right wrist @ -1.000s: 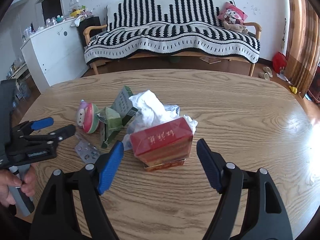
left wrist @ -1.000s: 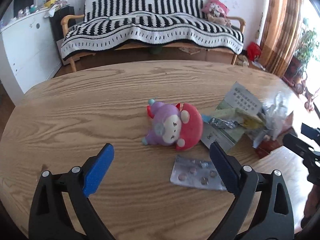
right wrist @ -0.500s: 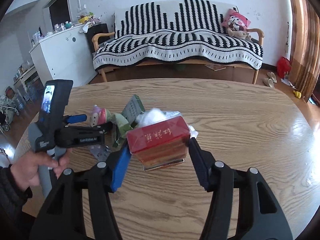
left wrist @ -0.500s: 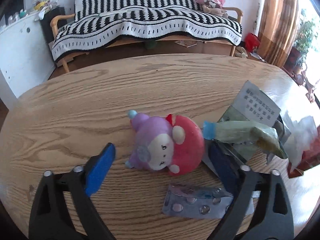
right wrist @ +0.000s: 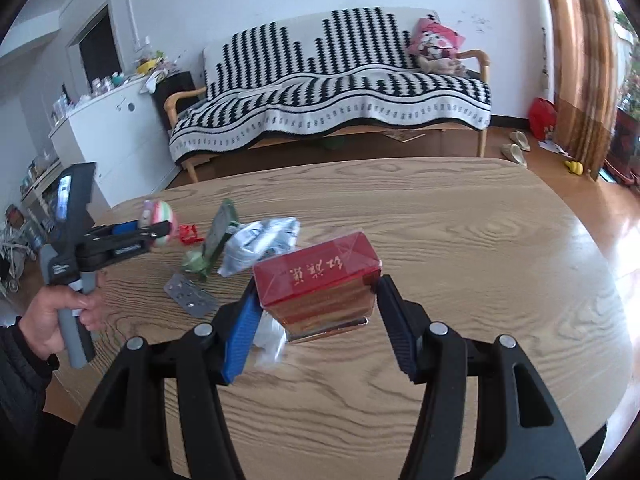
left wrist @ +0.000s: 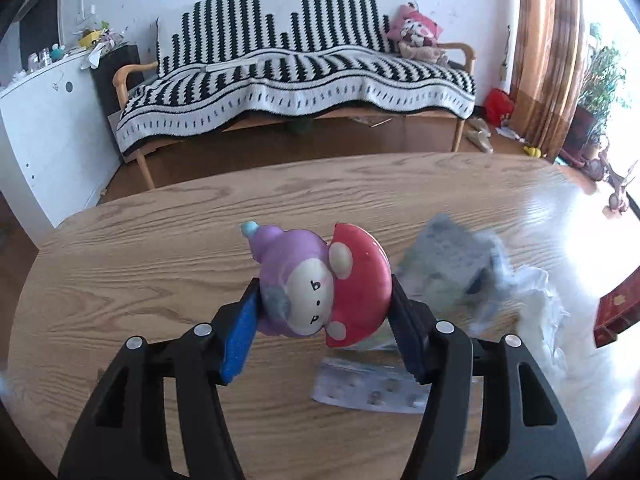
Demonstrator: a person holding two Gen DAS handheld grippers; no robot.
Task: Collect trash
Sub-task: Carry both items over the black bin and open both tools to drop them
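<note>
The purple-and-red mushroom toy (left wrist: pixel 304 264) sits between the blue pads of my left gripper (left wrist: pixel 324 286). The jaws are closing on it and both pads press its sides. In the right wrist view the left gripper (right wrist: pixel 160 232) holds the toy (right wrist: pixel 160 214) clear above the wooden table (right wrist: pixel 480 260). My right gripper (right wrist: pixel 318 300) is shut on a red box (right wrist: pixel 320 268) with gold lettering, held above the table. A scrap of white plastic (right wrist: pixel 268 340) hangs under the box. A blister pack (right wrist: pixel 190 294) and crumpled wrappers (right wrist: pixel 260 244) lie on the table.
A grey-green carton (left wrist: pixel 444 256), white plastic (left wrist: pixel 532 300) and the blister pack (left wrist: pixel 368 388) lie right of the toy. A small red piece (right wrist: pixel 188 234) lies by the pile. A person's hand (right wrist: pixel 60 312) holds the left gripper's handle. Behind the table stand a striped sofa (right wrist: pixel 332 92) and a white cabinet (right wrist: pixel 108 140).
The left jaws came in around the toy, closed on it and lifted it off the table. The right gripper took hold of the red box and raised it away from the pile.
</note>
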